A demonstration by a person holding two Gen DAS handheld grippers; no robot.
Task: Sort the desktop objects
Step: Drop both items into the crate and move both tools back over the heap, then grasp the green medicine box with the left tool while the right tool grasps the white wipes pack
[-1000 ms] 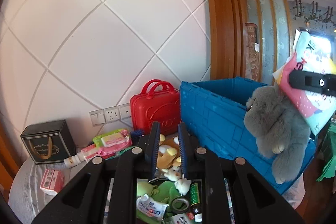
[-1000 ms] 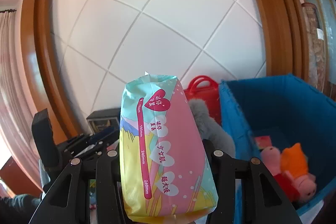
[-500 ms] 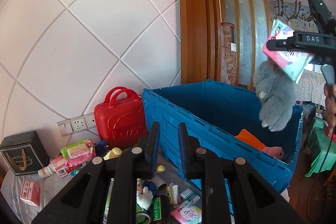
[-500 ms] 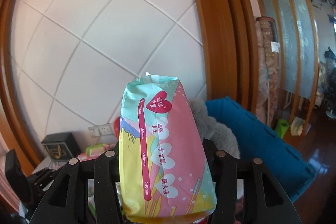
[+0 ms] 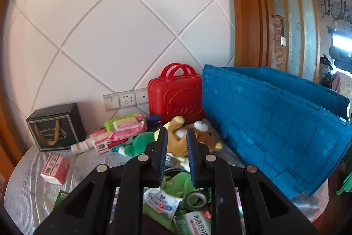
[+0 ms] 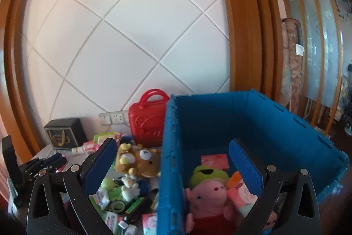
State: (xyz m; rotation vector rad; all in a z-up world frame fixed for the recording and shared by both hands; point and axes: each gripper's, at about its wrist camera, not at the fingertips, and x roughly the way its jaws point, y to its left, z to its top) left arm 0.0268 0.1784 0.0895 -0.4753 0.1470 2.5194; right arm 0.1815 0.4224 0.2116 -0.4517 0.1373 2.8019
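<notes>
1. My right gripper (image 6: 176, 166) hangs over the near wall of the blue crate (image 6: 286, 124), jaws opening wide, nothing between them.
2. My left gripper (image 5: 176, 158) is closed to its narrowest and empty, aimed at the pile on the table (image 5: 28, 180).
3. Crate already has a pink pig plush (image 6: 211, 195), an orange item and a pink box (image 6: 214, 161) inside.
4. Outside the crate and just beside it lies a brown bear plush (image 5: 187, 136), directly ahead of the left tips, near the red case (image 5: 176, 98).
5. I judge the bear light, soft and squashy; it won't slip or break. Best hold is across the belly or a limb, squeezing deep so the stuffing bunches.
6. Wipes pack (image 5: 158, 204) and tape roll (image 5: 197, 199) sit under the left gripper: the pack is slick film, so pinch it mid-body; the roll is stiff, so take it across the rim.
7. Green plush (image 5: 138, 142) left of the bear: same soft handling.
</notes>
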